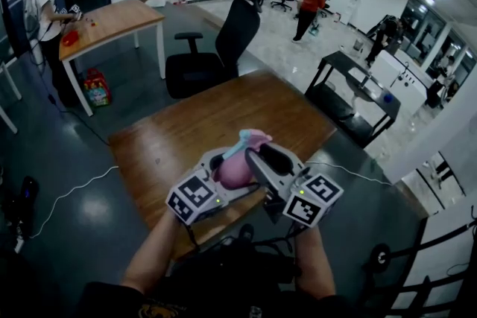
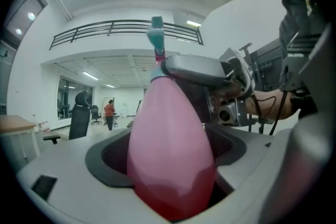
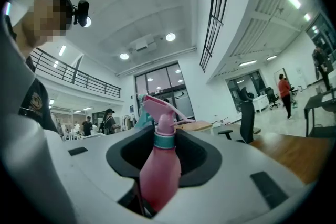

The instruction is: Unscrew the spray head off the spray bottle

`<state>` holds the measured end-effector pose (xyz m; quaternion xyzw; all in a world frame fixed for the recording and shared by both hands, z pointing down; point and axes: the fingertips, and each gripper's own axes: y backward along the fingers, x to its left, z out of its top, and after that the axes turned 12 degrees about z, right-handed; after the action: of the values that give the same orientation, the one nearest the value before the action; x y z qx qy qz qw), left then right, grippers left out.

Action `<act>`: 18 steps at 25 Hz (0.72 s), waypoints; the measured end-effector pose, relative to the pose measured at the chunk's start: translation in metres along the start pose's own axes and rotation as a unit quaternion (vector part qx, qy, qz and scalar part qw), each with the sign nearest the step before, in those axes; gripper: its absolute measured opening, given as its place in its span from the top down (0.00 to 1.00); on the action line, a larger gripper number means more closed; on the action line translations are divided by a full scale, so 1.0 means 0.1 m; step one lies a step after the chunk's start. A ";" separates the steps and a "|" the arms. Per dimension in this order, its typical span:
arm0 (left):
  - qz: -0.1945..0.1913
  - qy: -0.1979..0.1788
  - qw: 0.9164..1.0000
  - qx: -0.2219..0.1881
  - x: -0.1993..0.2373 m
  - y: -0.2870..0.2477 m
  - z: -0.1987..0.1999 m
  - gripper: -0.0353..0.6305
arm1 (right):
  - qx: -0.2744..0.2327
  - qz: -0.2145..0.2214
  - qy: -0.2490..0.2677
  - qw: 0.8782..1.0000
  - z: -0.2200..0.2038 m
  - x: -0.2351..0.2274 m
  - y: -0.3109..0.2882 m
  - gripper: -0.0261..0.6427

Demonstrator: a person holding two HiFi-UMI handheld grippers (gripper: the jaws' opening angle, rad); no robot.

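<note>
**Obscured areas**
- In the head view, the housings of the left gripper (image 1: 220, 176) and the right gripper (image 1: 262, 159), with their marker cubes (image 1: 195, 199), cover the person's hands. Only the forearms (image 1: 153, 257) show below them.
- The same housings hide most of the spray bottle (image 1: 232, 170). A strip of its pink body and the spray head (image 1: 253, 138) remain visible.
- Nozzle and trigger detail is too small to resolve in the head view.
- In the left gripper view, the bottle's base is cut off behind the lower housing. The body fills nearly the whole gap between the jaws.
- In the right gripper view, the lower body drops out of sight into the jaw recess.

**Location of the bottle**
- The bottle is clear of the wooden tabletop (image 1: 186, 123), held in the air over its near edge between the two grippers.

**Left gripper**
- It is clenched on the bottle.
- Both dark pads bear on the wide pink body, which sits in their recess.
- The spray head stands clear beyond the jaws.

**Right gripper**
- It is released, with the jaws partly apart around the bottle's neck.
- They sit level with the teal collar (image 3: 164, 140), directly beneath the pink spray head.
- Dark pad surface shows on each side of the collar, and no pad is seen pressing on it.
- In the left gripper view, one grey jaw of this gripper lies just beside the neck.
</note>
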<state>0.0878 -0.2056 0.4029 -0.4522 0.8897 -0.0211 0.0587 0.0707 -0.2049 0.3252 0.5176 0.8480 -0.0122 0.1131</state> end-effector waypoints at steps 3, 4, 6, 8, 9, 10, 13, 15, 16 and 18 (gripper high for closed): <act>-0.035 0.004 0.999 -0.007 -0.09 0.05 0.05 0.30 | 0.006 0.047 0.008 0.999 0.03 0.09 0.04 0.76; -0.045 0.004 0.999 -0.009 -0.13 0.07 0.06 0.30 | 0.007 0.064 0.011 0.998 0.04 0.12 0.06 0.76; -0.064 0.002 0.998 -0.012 -0.19 0.10 0.09 0.30 | 0.009 0.095 0.015 0.995 0.05 0.18 0.10 0.76; -0.080 0.003 0.997 -0.013 -0.22 0.13 0.10 0.30 | 0.012 0.121 0.017 0.992 0.06 0.22 0.10 0.76; -0.087 0.005 0.996 -0.013 -0.22 0.14 0.11 0.30 | 0.013 0.131 0.018 0.991 0.06 0.23 0.10 0.76; -0.093 0.006 0.996 -0.013 -0.23 0.15 0.11 0.30 | 0.015 0.141 0.018 0.990 0.07 0.24 0.10 0.76; -0.120 0.014 0.993 -0.016 -0.30 0.18 0.15 0.30 | 0.014 0.176 0.015 0.984 0.07 0.29 0.11 0.76; -0.143 0.021 0.989 -0.016 -0.36 0.23 0.17 0.30 | 0.011 0.204 0.009 0.979 0.08 0.34 0.13 0.76; -0.153 0.024 0.988 -0.016 -0.38 0.25 0.17 0.30 | 0.010 0.217 0.006 0.976 0.08 0.36 0.14 0.76; -0.169 0.026 0.985 -0.017 -0.44 0.28 0.18 0.30 | 0.010 0.237 0.001 0.972 0.08 0.41 0.16 0.76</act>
<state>0.0930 -0.1534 0.3866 -0.5961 0.8021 -0.0274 0.0233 0.0679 -0.1628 0.3108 0.7046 0.7016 0.0073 0.1065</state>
